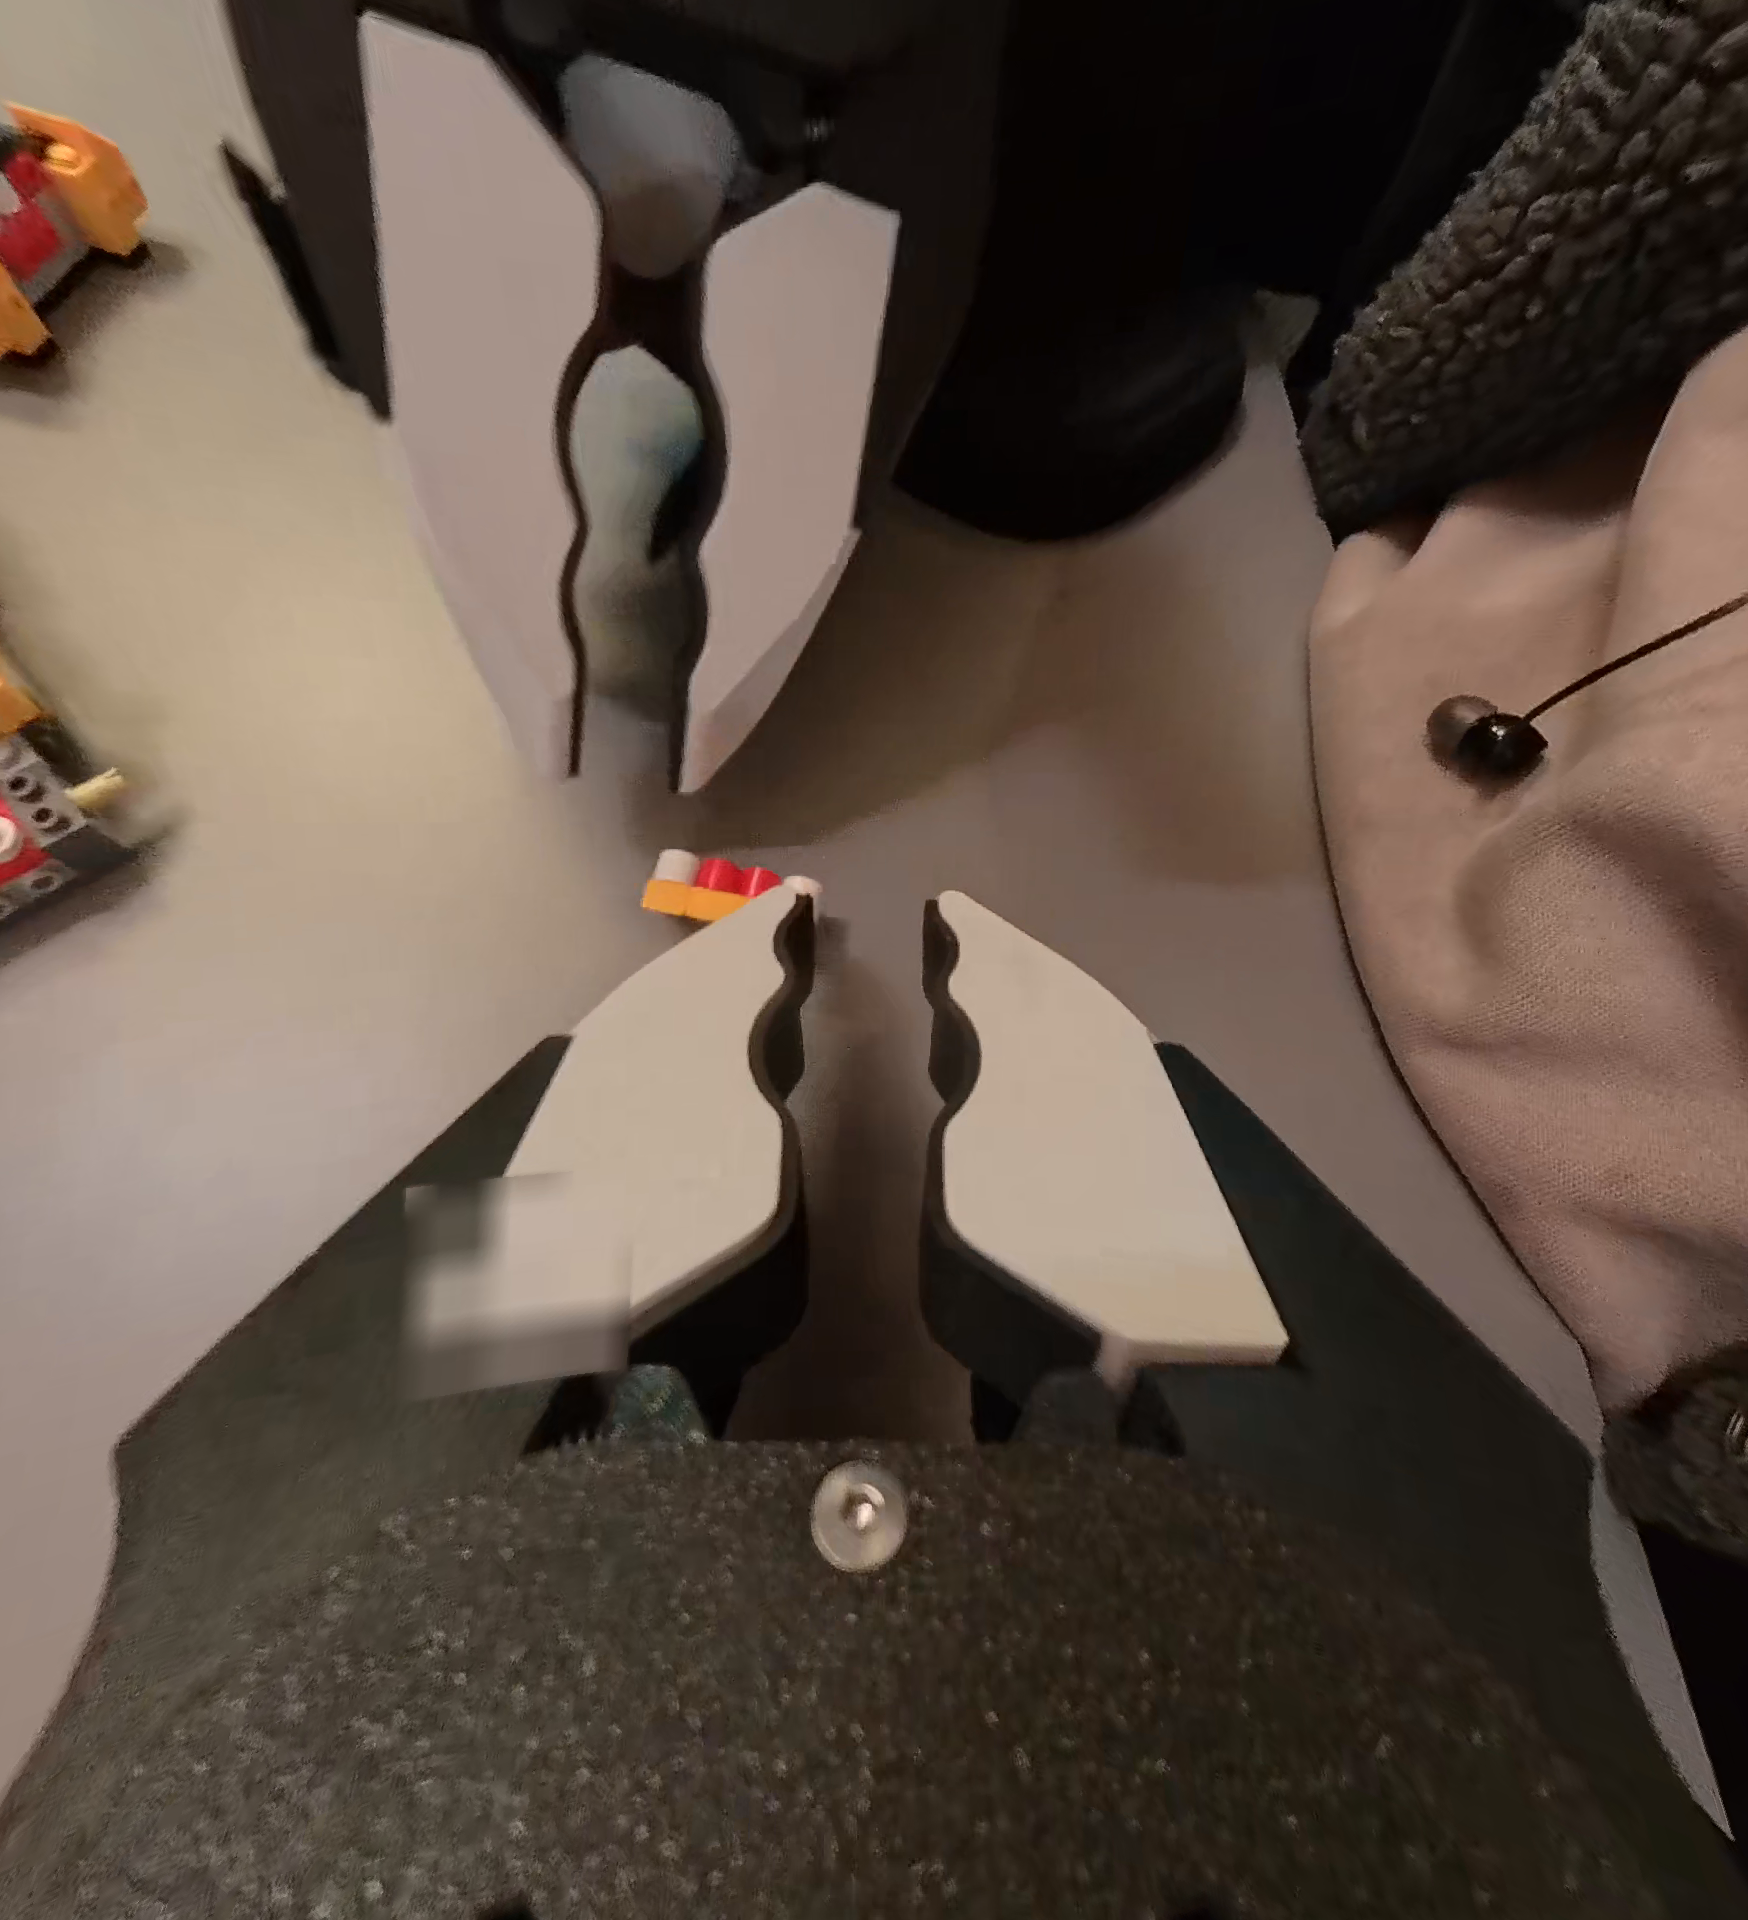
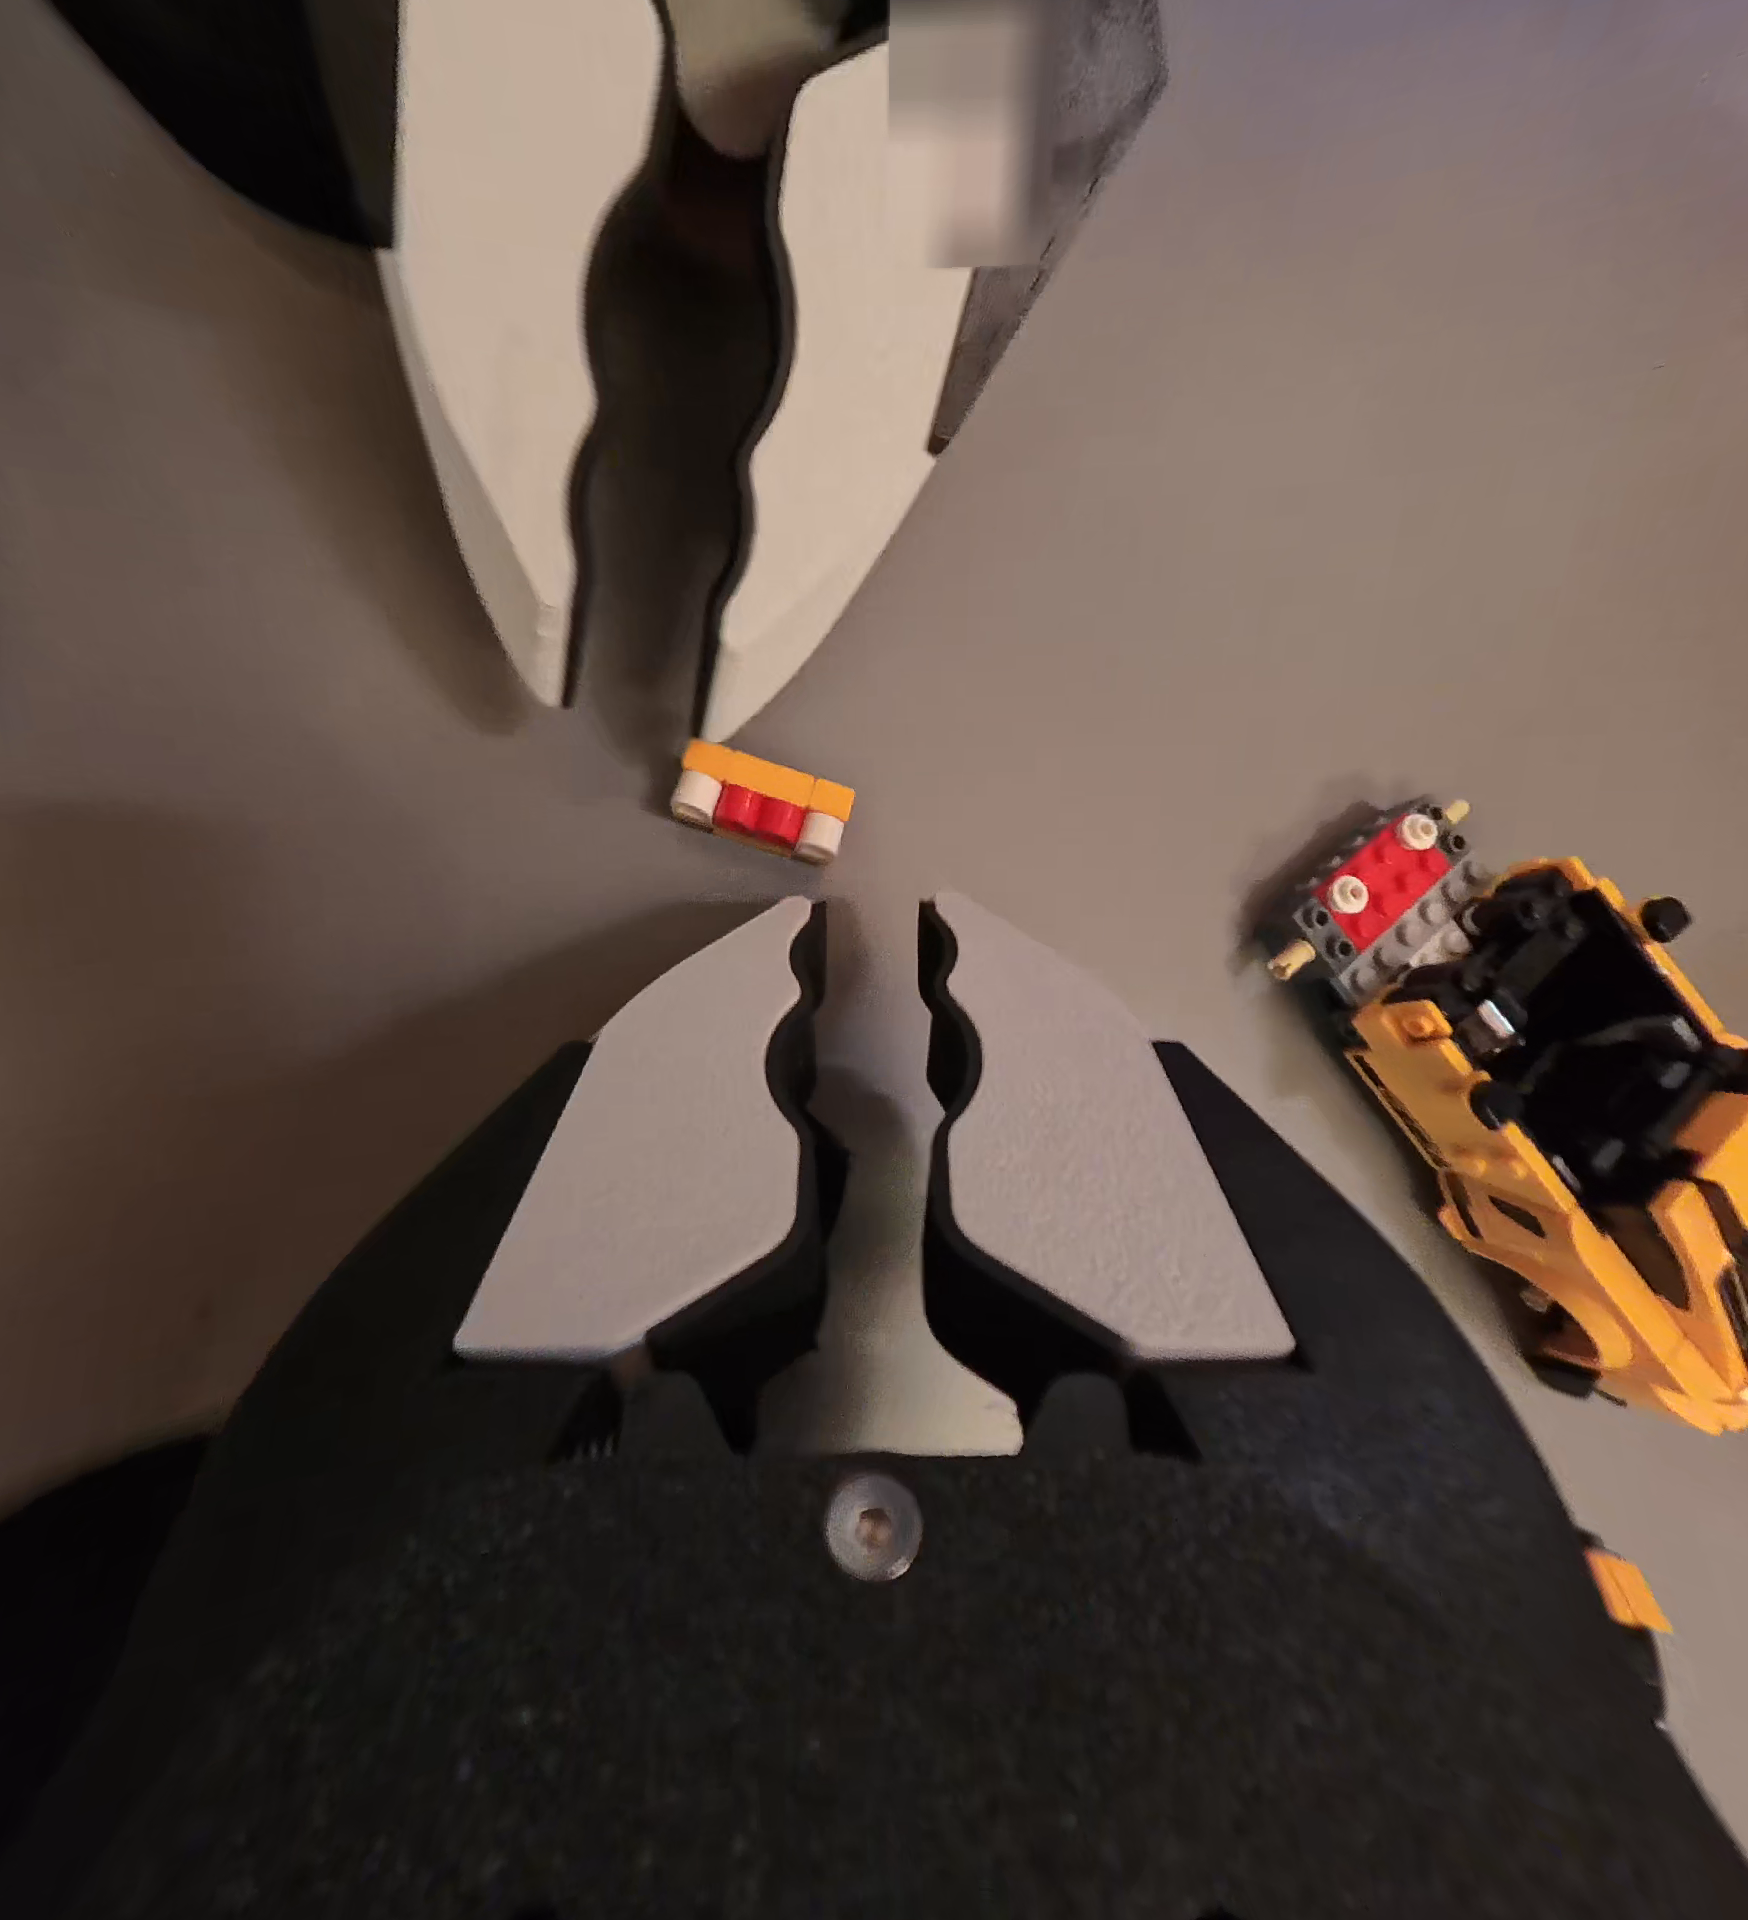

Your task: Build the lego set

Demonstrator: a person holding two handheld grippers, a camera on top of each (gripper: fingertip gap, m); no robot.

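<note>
Both grippers hang nose to nose over the grey table (image 2: 1369,468), and right between their tips sits the small lego block (image 2: 762,816), an orange strip with a red middle and a white stud at each end, lying flat on the surface. The left gripper (image 1: 862,914) has its fingers parted with a narrow gap between them, nothing held, and its left fingertip (image 1: 745,940) sits just beside one white end of the block, partly covering it from that camera; whether it touches, I cannot tell. The right gripper (image 2: 865,909) is likewise spread a little, fingers empty, tips just short of the block on the opposite side. Seen from the right wrist view, the other gripper's tips are near the block's orange edge. Off to one side of the table lies the yellow lego car (image 2: 1576,1122), a partly built body with a black interior and a grey and red studded plate at one end, well apart from the block. A second small orange, red and black lego chunk (image 1: 23,234) rests farther out. A person's sleeve (image 1: 1597,229) in dark fleece and a beige garment fill the table's near edge in the left wrist view
</note>
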